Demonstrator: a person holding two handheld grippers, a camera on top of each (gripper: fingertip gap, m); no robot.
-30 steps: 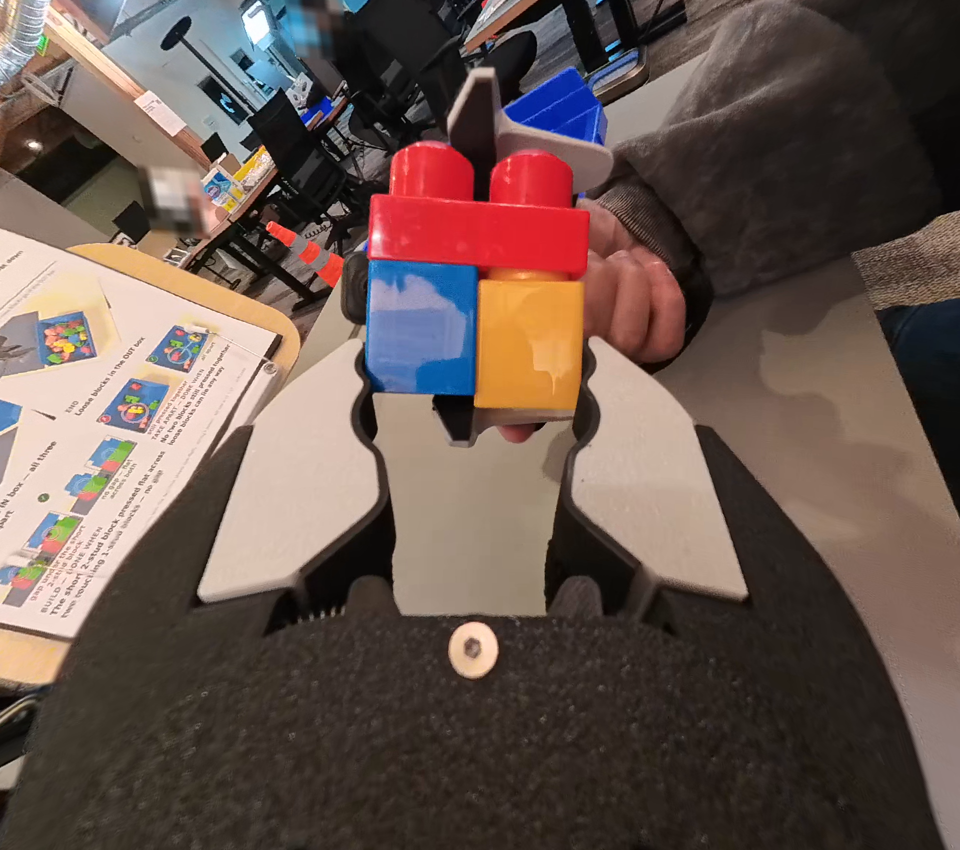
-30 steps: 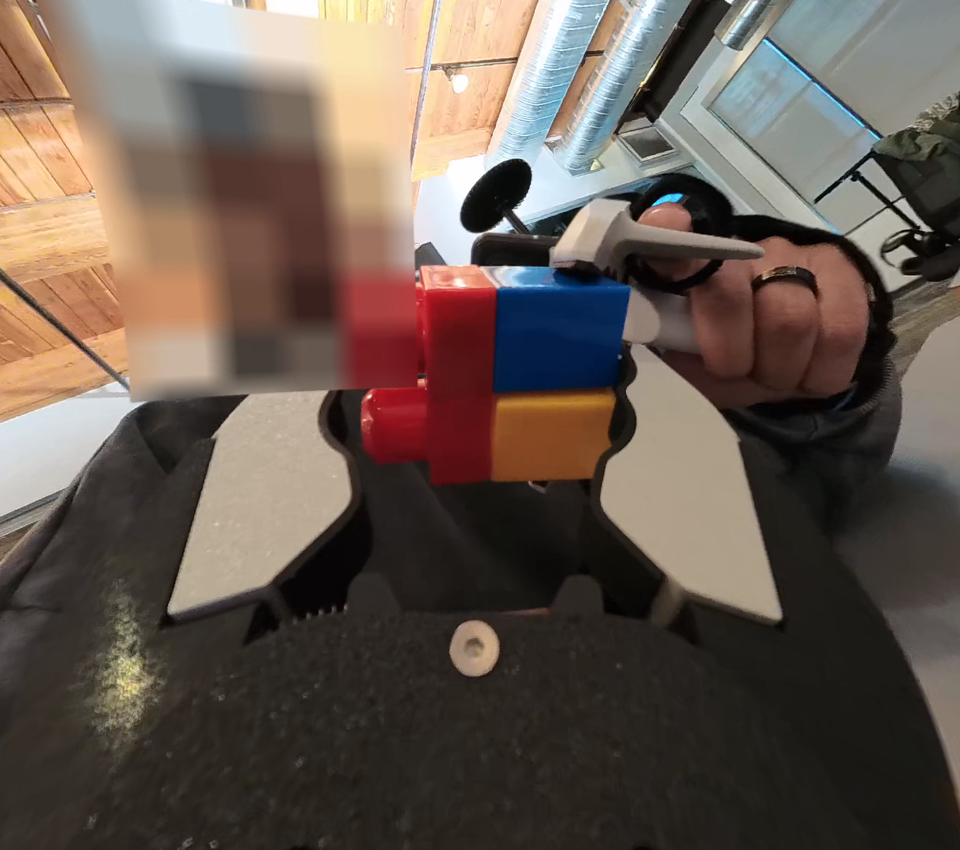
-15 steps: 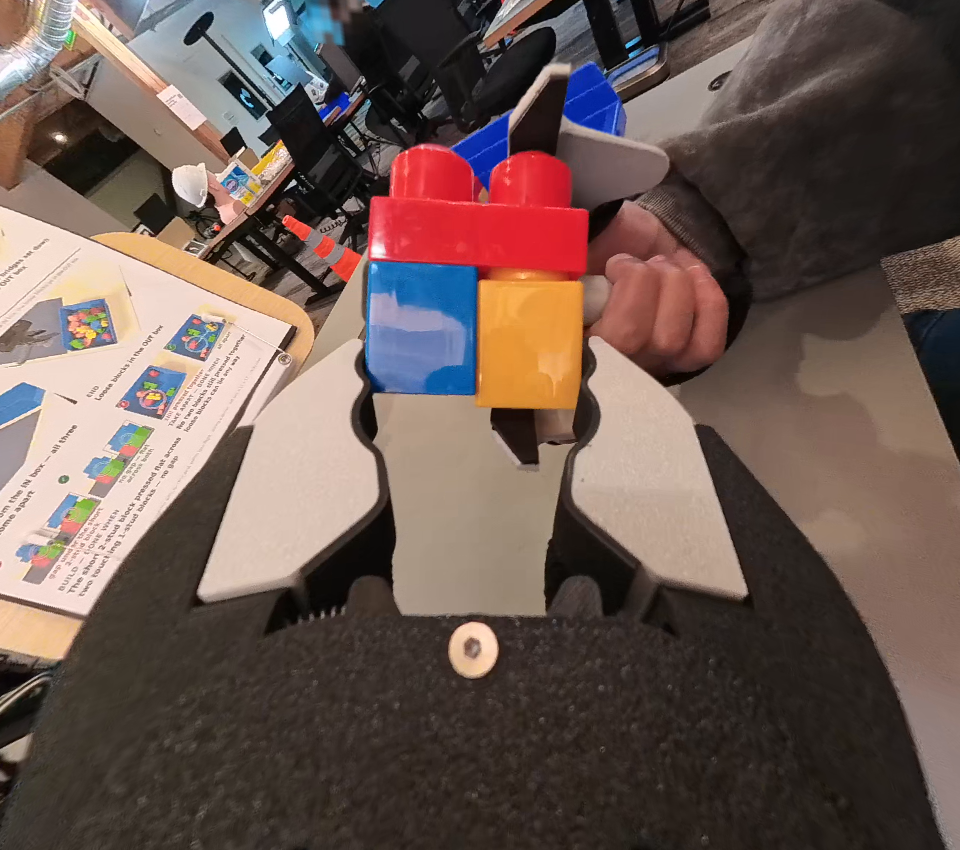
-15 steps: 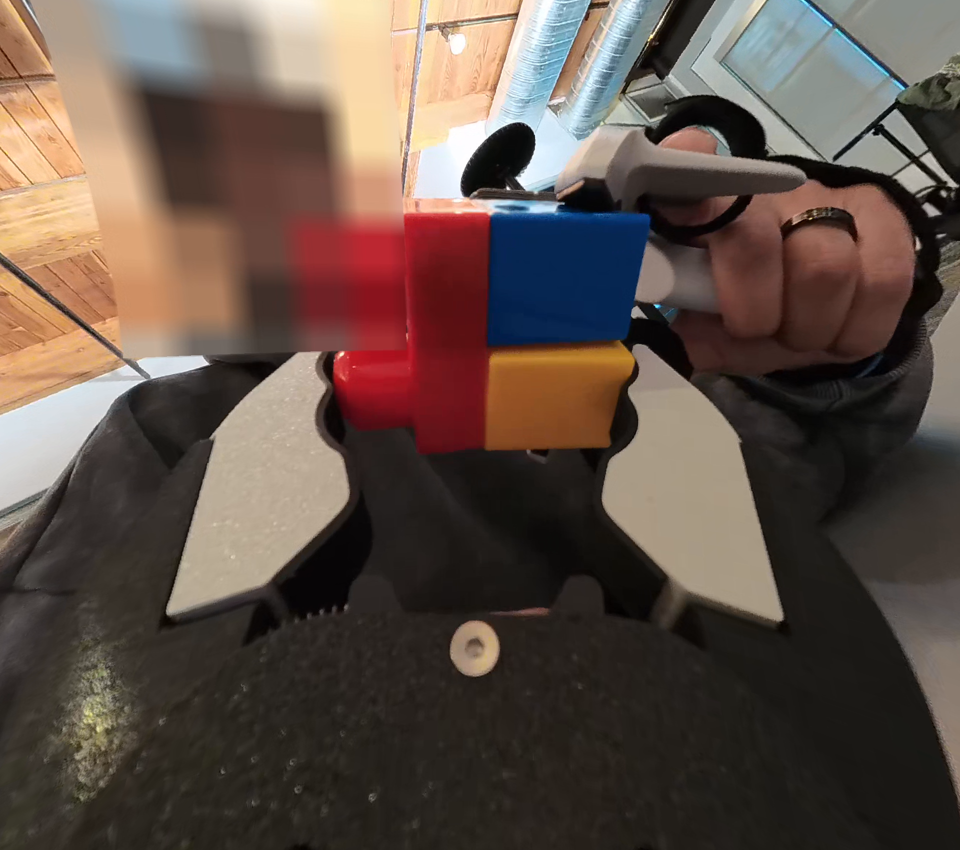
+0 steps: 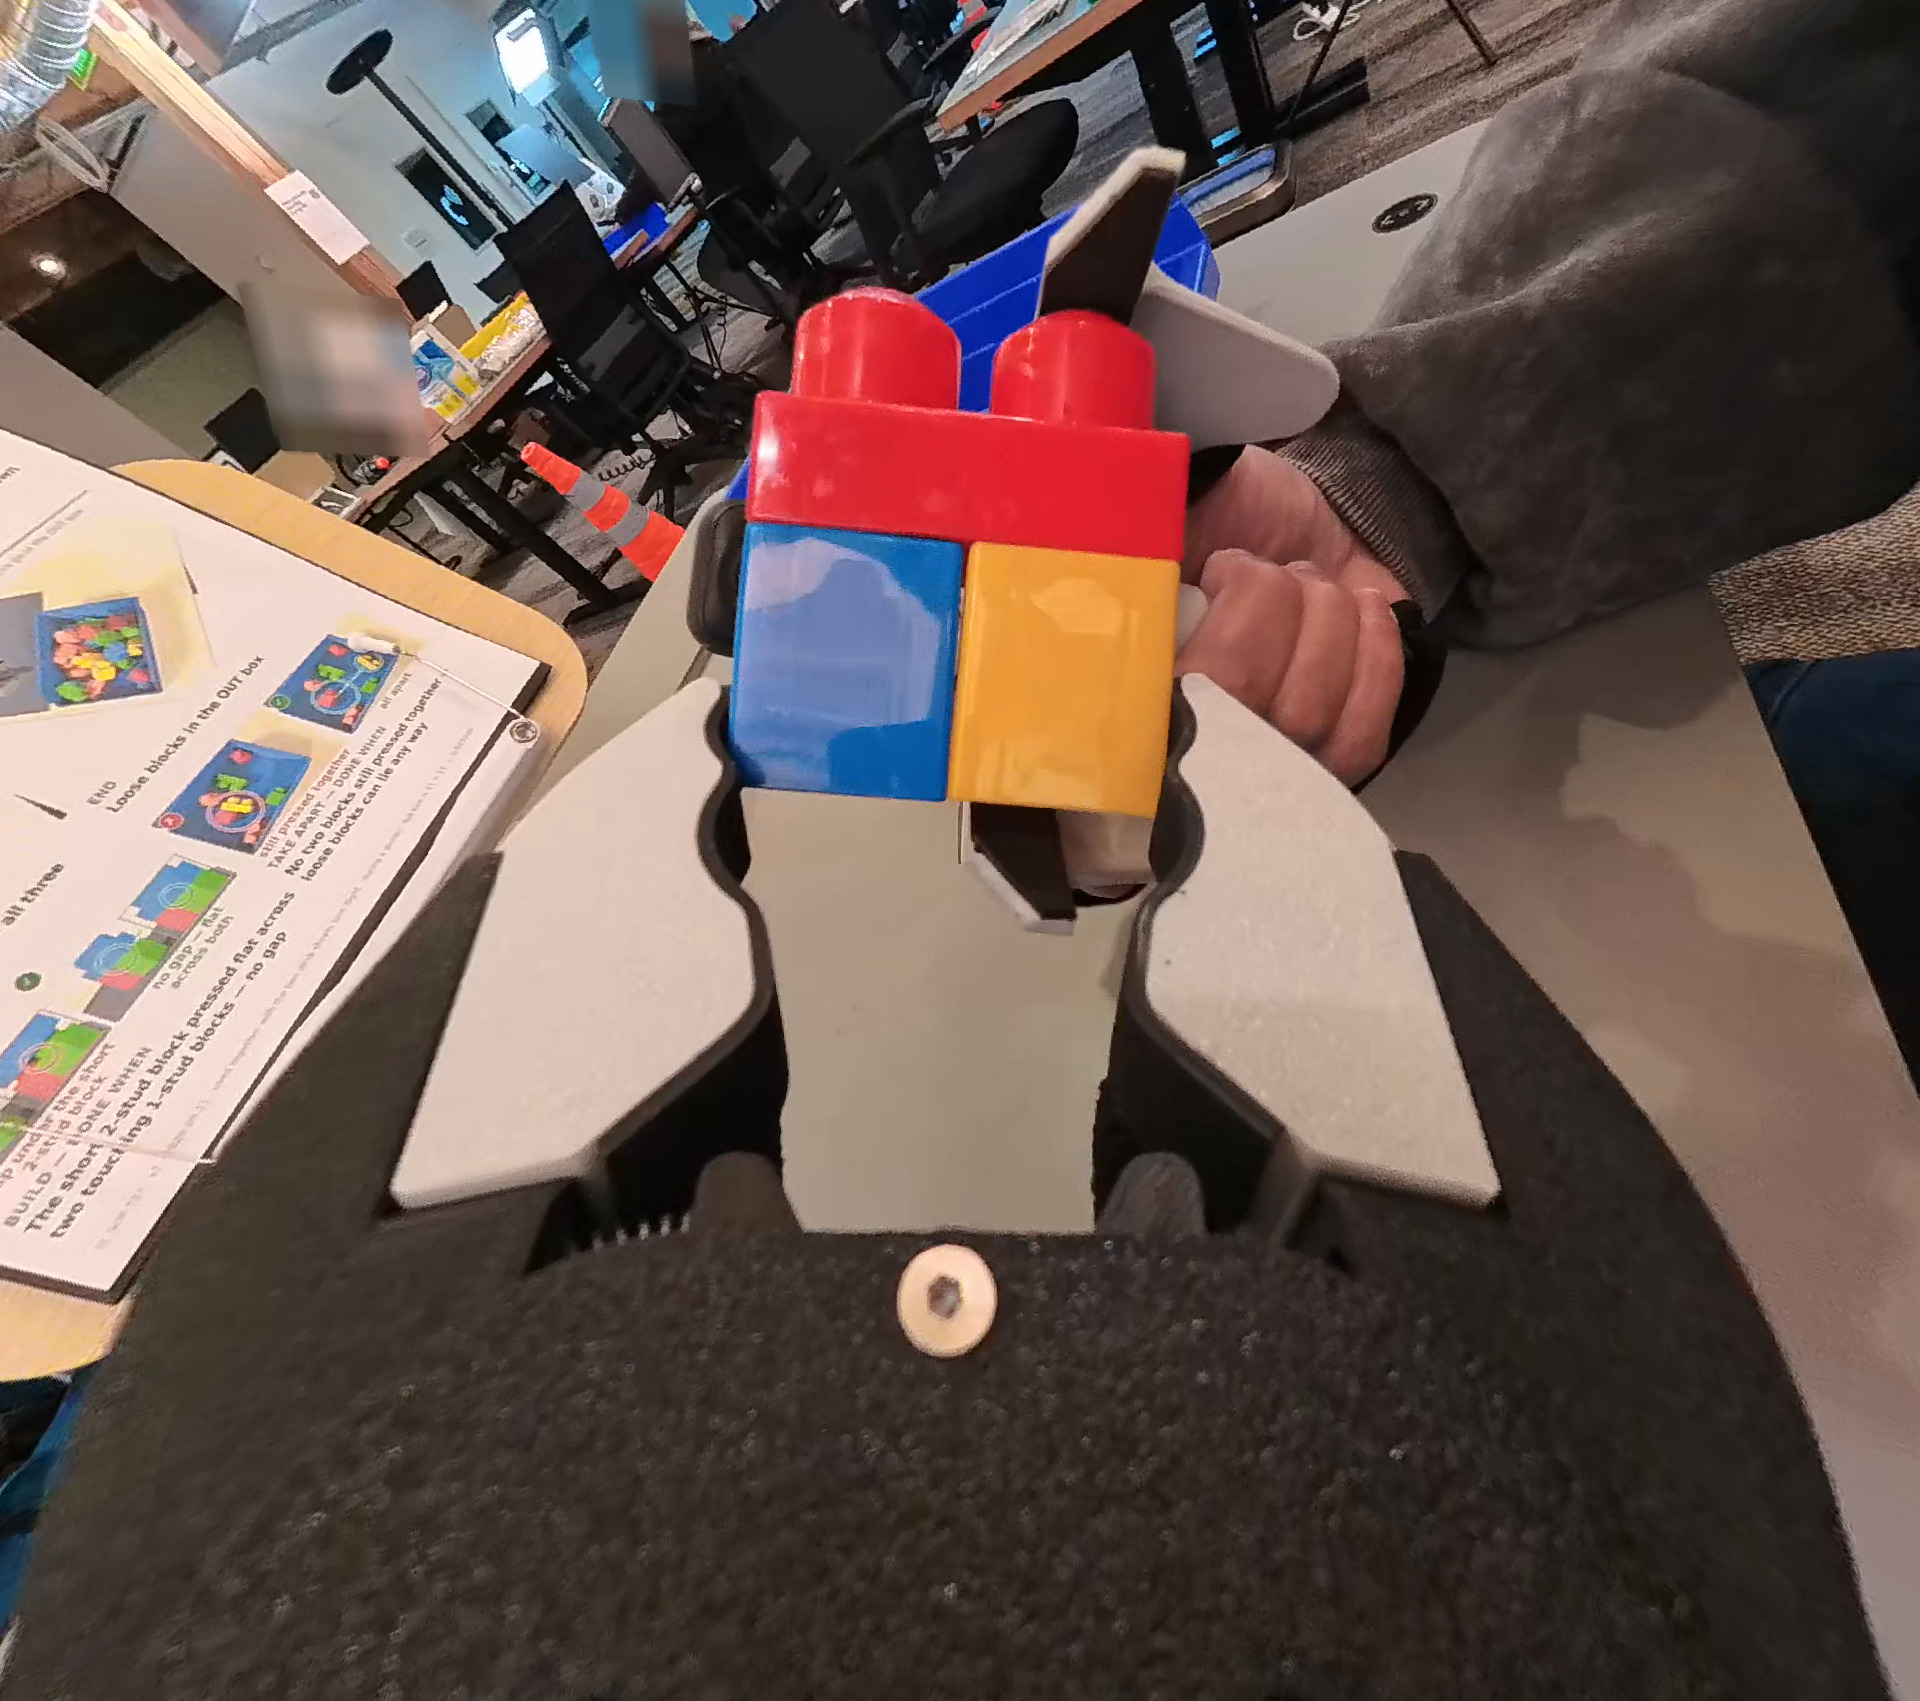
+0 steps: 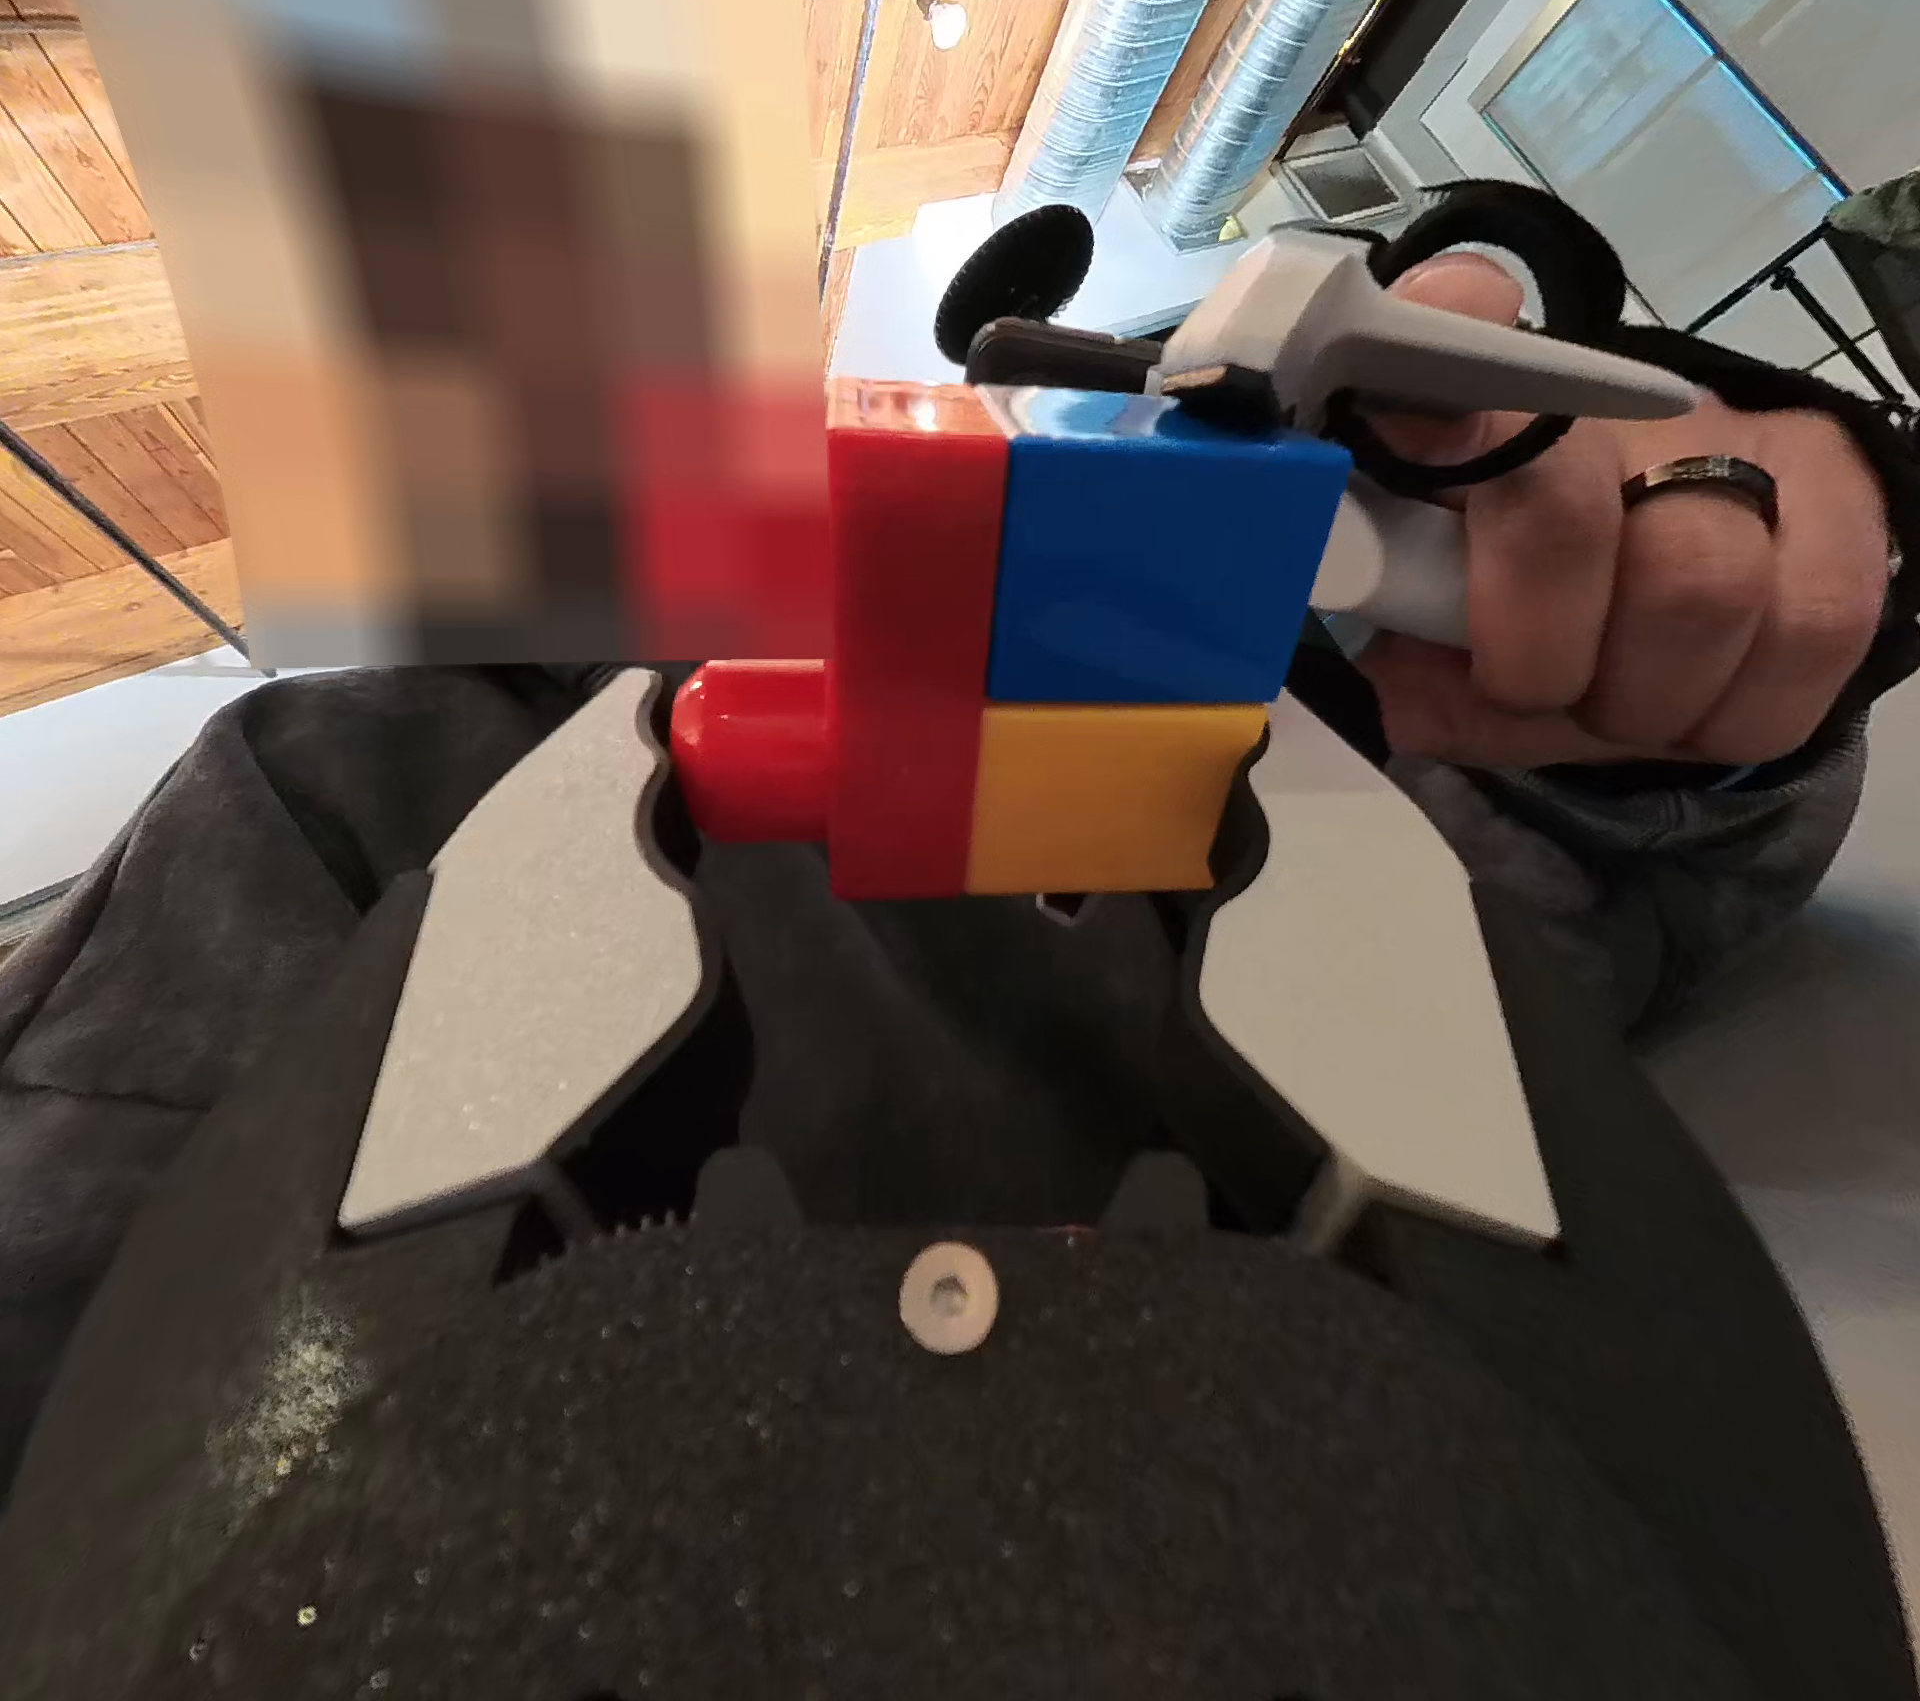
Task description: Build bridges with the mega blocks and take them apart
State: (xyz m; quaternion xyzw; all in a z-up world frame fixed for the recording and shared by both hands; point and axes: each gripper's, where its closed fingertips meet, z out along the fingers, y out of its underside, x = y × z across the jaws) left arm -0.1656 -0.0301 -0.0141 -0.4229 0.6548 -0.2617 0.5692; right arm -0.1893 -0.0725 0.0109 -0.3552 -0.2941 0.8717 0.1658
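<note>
The bridge was assembled and held up in the air betw. both grippers: red two-stud block pressed across a blue block and a yellow block, the two sitting side by side w/ no visible gap. So the build step looked done for this one; judging by that, the take-apart was what's left, and no block had come off yet.

Left gripper was clamped across the bottom pair, one finger on the blue side, one on the yellow side. Right gripper was closing around the yellow end, one finger at the red stud, the other at the yellow block's underside. Contact on both sides looked real but I couldn't fully confirm squeeze, so grip there is hard to call.

Hidden/unclear: one red stud sat behind a blur patch in the right wrist view. The blue bin behind the bridge was mostly covered, contents not visible. The instruction sheet was cut off at the left edge. The grey table showed no other loose blocks in view. Stud joints under the red block couldn't be seen.
</note>
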